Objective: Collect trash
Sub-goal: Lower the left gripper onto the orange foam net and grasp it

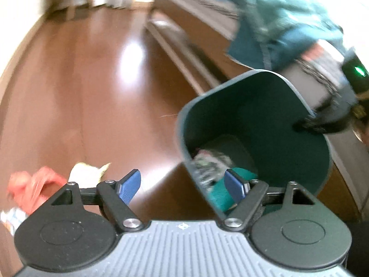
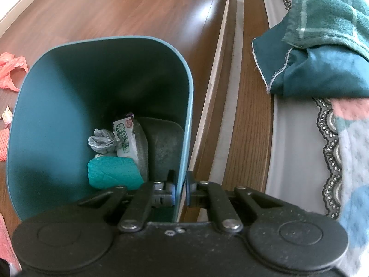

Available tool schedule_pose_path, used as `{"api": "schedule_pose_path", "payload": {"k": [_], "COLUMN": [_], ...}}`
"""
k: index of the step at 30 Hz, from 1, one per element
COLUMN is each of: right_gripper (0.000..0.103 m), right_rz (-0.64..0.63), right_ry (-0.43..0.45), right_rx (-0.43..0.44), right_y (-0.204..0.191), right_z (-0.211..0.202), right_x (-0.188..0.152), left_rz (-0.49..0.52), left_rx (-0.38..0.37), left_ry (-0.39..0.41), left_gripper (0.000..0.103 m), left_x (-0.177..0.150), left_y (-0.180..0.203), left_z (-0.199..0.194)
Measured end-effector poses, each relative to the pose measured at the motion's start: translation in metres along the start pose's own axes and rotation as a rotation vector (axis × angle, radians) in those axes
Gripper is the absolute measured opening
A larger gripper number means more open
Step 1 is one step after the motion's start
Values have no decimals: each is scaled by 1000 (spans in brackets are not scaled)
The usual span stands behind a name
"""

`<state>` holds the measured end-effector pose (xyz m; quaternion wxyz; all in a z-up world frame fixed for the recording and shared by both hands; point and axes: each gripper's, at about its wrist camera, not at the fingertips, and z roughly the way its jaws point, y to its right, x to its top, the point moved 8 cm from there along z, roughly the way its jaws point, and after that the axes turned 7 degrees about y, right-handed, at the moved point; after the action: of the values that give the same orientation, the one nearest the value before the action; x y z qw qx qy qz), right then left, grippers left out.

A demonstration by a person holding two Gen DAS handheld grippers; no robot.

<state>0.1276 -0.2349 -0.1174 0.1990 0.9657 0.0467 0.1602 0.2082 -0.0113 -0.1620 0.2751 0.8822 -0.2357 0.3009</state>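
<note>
A teal waste bin point(image 2: 69, 92) stands on the wooden floor beside a bed. My right gripper point(image 2: 182, 184) is shut on the bin's near rim, one finger inside the wall and one outside. In the bin lie a white wrapper with green print point(image 2: 125, 138), a crumpled grey piece point(image 2: 101, 140) and a teal foam net point(image 2: 113, 173). In the left wrist view the bin point(image 1: 265, 120) is at the right. My left gripper point(image 1: 182, 180) is open over the bin's left rim, with nothing between its blue pads. A pink plastic bag point(image 1: 30, 184) and a pale paper scrap point(image 1: 85, 173) lie on the floor at the lower left.
A wooden bed frame point(image 2: 249, 115) runs along the bin's right side, with a teal blanket point(image 2: 322, 46) hanging over it and a lace-edged sheet point(image 2: 332, 150) below. The pink bag point(image 2: 9, 69) and a crumpled scrap point(image 2: 7, 117) lie left of the bin. Furniture legs point(image 1: 71, 9) stand far off.
</note>
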Motion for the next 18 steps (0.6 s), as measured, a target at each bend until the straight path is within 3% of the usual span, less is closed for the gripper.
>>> {"api": "schedule_pose_path", "payload": {"k": [5,9,14,18], "right_gripper": [9,8,8,9], "right_rz": [-20,-20,-18,-19], "right_ry": [6,8,9,9], "right_rx": [10,13,13,14], "right_y": [-3,-2,-2,-4], "right_z": [-3,-2,-3,-4], "right_x": [0,0,1,1], "left_rz": [-137,-294,-462,-515], "left_rx": [216,302,296,320], "left_ry": [-6,-86,-254,-344], "left_gripper": [79,79,79,79], "left_x": [-29,-68,-131,-179], "left_y": [-74,-128,-158,-160], "left_z": [-10,-9,23,48]}}
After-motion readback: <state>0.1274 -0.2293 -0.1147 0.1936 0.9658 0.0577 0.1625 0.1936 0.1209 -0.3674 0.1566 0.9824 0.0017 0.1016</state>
